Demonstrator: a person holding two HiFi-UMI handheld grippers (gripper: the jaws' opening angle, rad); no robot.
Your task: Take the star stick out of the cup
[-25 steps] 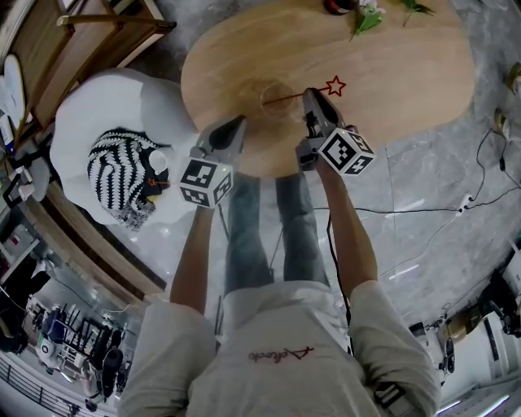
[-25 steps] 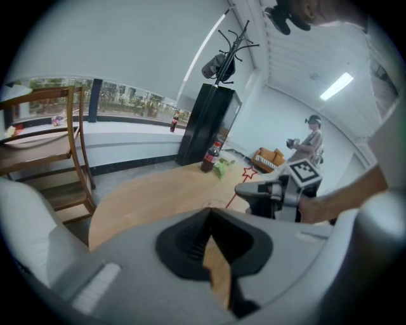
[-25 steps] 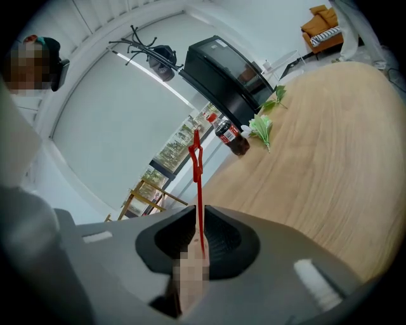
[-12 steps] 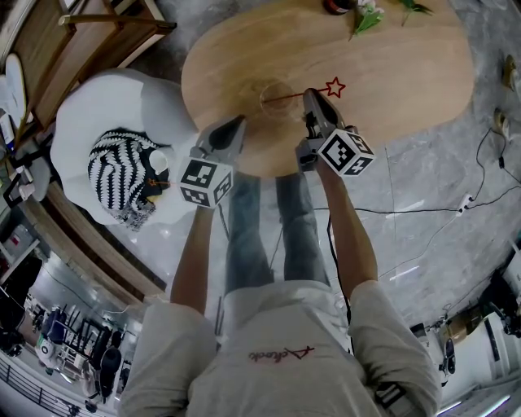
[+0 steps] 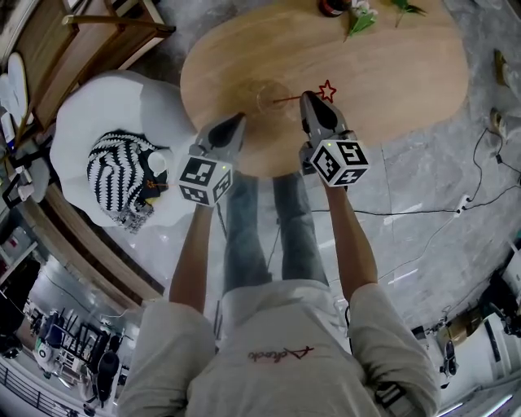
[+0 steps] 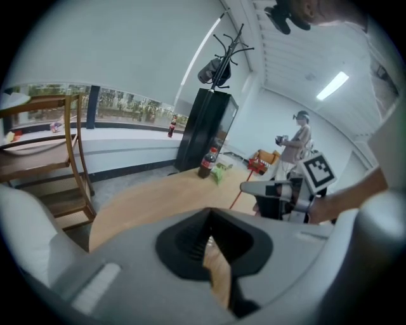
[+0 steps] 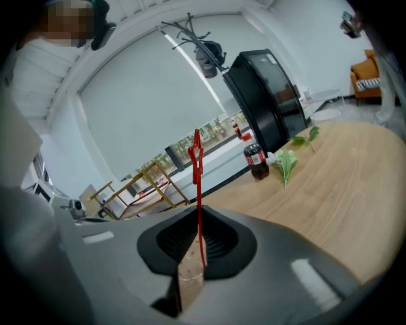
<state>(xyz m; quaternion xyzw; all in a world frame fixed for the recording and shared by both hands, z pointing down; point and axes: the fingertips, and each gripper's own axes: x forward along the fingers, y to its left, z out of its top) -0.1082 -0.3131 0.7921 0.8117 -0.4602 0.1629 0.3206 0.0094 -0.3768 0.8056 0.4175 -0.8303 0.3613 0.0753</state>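
Note:
A thin red star stick (image 5: pixel 327 90) leans out of a clear cup (image 5: pixel 273 98) on the oval wooden table (image 5: pixel 391 73). My right gripper (image 5: pixel 308 102) has just been closing on the stick and now pinches its shaft. In the right gripper view the stick (image 7: pixel 198 190) rises between the jaws of the right gripper (image 7: pixel 196 251), with the cup (image 7: pixel 190 279) below. My left gripper (image 5: pixel 236 122) hovers over the table's near edge, left of the cup, shut and empty. The left gripper view shows the left gripper (image 6: pixel 212 254) and, beyond it, the right gripper (image 6: pixel 279 193).
A cola bottle (image 5: pixel 334 6) and green sprigs (image 5: pixel 364 18) lie at the table's far side. A white armchair (image 5: pixel 98 106) with a striped cushion (image 5: pixel 122 175) stands left of the table, a wooden shelf (image 5: pixel 98 32) beyond it. Cables (image 5: pixel 423 212) run over the floor at the right.
The right gripper has closed on the stick, rolled at the wrist and lifted a little. The star has shifted slightly towards the cup. The left gripper has stayed put.

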